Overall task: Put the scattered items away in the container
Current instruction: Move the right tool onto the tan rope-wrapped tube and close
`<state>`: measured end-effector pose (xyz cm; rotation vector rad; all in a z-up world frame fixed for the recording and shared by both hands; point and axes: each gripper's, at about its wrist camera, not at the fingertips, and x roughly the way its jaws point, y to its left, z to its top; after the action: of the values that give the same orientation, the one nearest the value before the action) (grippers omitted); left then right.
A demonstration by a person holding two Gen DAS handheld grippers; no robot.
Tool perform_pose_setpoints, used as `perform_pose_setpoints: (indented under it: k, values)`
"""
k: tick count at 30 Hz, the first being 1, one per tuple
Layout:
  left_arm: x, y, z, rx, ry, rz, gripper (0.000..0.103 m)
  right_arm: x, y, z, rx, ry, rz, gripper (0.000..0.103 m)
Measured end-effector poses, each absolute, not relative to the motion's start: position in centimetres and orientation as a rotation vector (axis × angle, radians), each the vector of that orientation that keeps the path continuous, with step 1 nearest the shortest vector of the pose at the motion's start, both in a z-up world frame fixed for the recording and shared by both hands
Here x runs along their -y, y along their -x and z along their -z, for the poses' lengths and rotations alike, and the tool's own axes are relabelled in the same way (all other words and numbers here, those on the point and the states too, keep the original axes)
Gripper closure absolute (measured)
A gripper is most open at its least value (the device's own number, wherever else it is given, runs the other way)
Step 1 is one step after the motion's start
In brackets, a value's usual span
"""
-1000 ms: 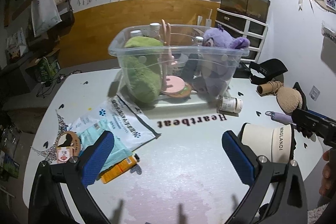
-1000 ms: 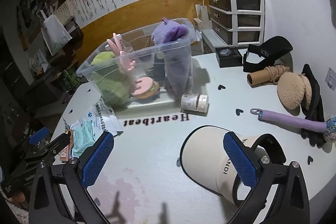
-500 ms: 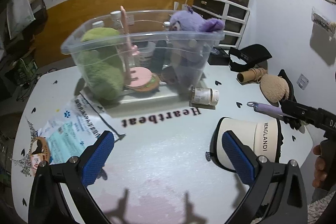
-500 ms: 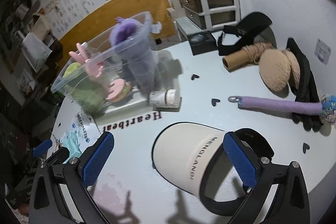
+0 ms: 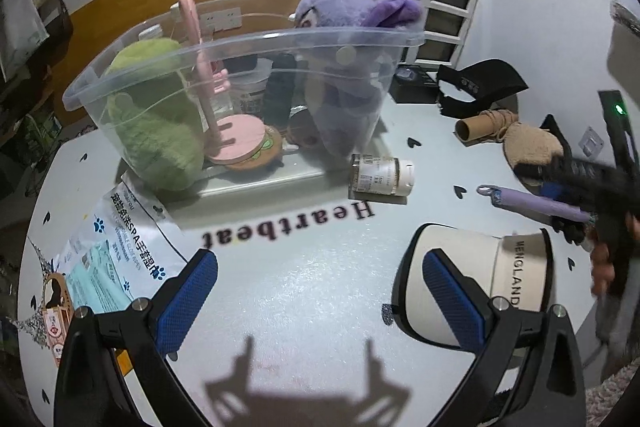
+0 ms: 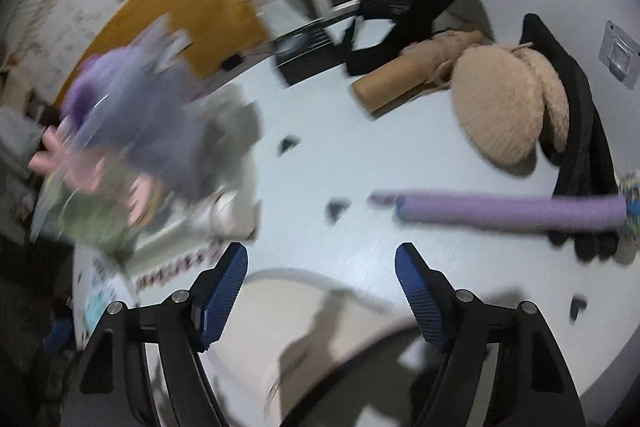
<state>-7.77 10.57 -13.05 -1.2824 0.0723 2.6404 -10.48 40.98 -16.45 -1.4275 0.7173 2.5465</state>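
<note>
On the near right of the table [image 5: 304,291] lies the cream visor cap [image 5: 480,267], on its side, well apart from the clear container [image 5: 240,43] at the far left, which already holds a purple plush [image 5: 348,15], a green plush [image 5: 156,115] and a pink stand [image 5: 240,139].

Our right tongs [image 6: 320,267] hang over the cap's crown, jaws closing, with nothing pressed between the pads yet; the cream fabric [image 6: 320,327] sits just below and between them. Our left tongs [image 5: 320,291] stand wide and empty over bare table, the cap just beside the right-hand finger.

We judge the cap light and soft in the crown but stiffer at the brim and band. A grip on loose cloth may slip or crumple, so we would take hold across the band edge or the brim, where the material keeps its shape.

Other things lie scattered too: a small white bottle [image 5: 380,175] touching the container's near side, a purple stick [image 5: 536,203] at right, a tan fluffy piece [image 6: 504,107], a cardboard tube [image 6: 392,87] and a black visor [image 5: 480,83] farther off.
</note>
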Motion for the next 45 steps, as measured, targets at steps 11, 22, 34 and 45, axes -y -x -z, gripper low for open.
perform_pose_setpoints:
  k: [11, 22, 34, 45]
  values:
    - [-10.1, 10.4, 15.2, 0.009, 1.395, -2.636, 0.0, -50.9, 22.1, 20.5, -1.123, 1.299, -2.257, 0.026]
    - [-10.3, 11.9, 16.4, 0.022, 1.428, -2.593, 0.0, -54.2, 26.3, 25.6, -1.331, 1.267, -2.017, 0.051]
    - [-14.6, 12.3, 17.5, -0.202, 1.201, -2.454, 0.019, -44.3, 20.6, 27.9, -1.552, 1.747, -1.91, 0.058]
    - [-21.1, 11.3, 21.5, -0.587, 0.971, -2.231, 0.027, -36.8, 17.1, 27.2, -1.618, 2.018, -1.823, 0.058]
